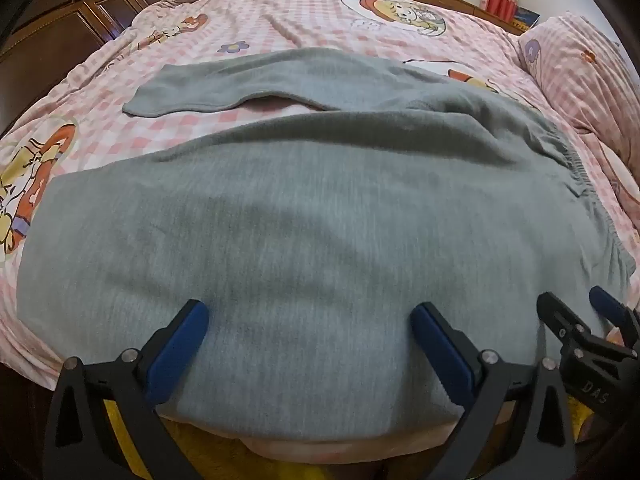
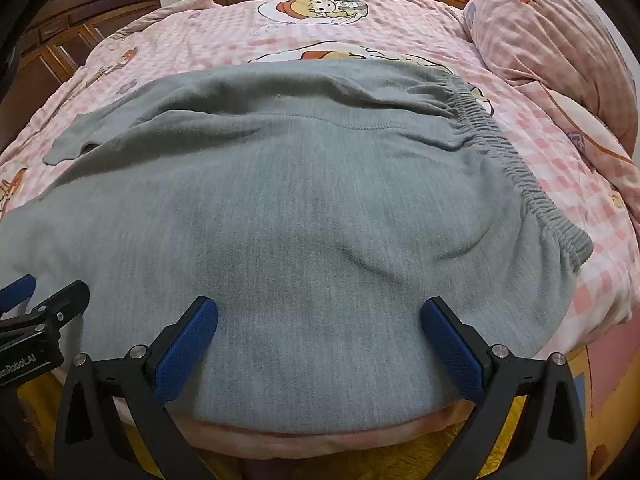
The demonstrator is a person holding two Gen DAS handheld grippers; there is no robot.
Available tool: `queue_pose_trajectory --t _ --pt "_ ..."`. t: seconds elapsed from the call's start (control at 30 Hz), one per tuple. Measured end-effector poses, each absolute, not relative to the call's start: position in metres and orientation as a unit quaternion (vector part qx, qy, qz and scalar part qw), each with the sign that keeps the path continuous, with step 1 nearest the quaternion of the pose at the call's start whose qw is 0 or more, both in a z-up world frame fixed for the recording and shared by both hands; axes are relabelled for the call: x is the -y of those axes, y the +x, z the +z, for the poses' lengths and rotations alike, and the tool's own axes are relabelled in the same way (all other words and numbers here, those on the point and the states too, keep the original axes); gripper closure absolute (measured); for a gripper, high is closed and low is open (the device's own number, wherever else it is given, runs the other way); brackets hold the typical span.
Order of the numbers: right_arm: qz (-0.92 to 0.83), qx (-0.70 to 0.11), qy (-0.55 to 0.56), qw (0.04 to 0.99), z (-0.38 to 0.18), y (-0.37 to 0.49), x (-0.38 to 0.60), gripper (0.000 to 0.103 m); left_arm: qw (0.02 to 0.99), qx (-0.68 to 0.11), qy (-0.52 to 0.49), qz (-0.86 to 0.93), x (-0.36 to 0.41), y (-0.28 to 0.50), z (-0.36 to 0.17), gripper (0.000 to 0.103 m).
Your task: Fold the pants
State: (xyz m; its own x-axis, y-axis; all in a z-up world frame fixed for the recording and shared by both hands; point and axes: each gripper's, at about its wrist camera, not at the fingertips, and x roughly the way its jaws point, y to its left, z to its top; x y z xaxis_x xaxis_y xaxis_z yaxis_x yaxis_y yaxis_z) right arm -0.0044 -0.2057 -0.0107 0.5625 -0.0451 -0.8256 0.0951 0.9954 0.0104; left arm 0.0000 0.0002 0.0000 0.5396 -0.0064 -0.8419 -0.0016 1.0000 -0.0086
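Both tools hung at the near edge of the bed, jaws spread wide and holding nothing; the left gripper (image 1: 310, 326) and right gripper (image 2: 320, 320) each framed the closest leg of the grey pants (image 1: 280, 220). To my eye, the sound move was to pinch that near edge at two spread points and carry it evenly over the far leg (image 1: 192, 88) in the upper left; the soft fleece lay rumpled across the pink checked quilt (image 1: 304, 28), its elastic waistband (image 2: 520, 172) puckered at right.
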Motion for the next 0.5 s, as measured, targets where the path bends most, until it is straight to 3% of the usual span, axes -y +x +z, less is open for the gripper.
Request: queue_pose_trajectory --t 0.5 --pt "-0.039 -0.467 0.023 0.883 -0.0123 -0.0034 0.2047 0.0 0.876 -0.482 0.001 -0.001 0.0004 -0.0003 -0.0007 0.0"
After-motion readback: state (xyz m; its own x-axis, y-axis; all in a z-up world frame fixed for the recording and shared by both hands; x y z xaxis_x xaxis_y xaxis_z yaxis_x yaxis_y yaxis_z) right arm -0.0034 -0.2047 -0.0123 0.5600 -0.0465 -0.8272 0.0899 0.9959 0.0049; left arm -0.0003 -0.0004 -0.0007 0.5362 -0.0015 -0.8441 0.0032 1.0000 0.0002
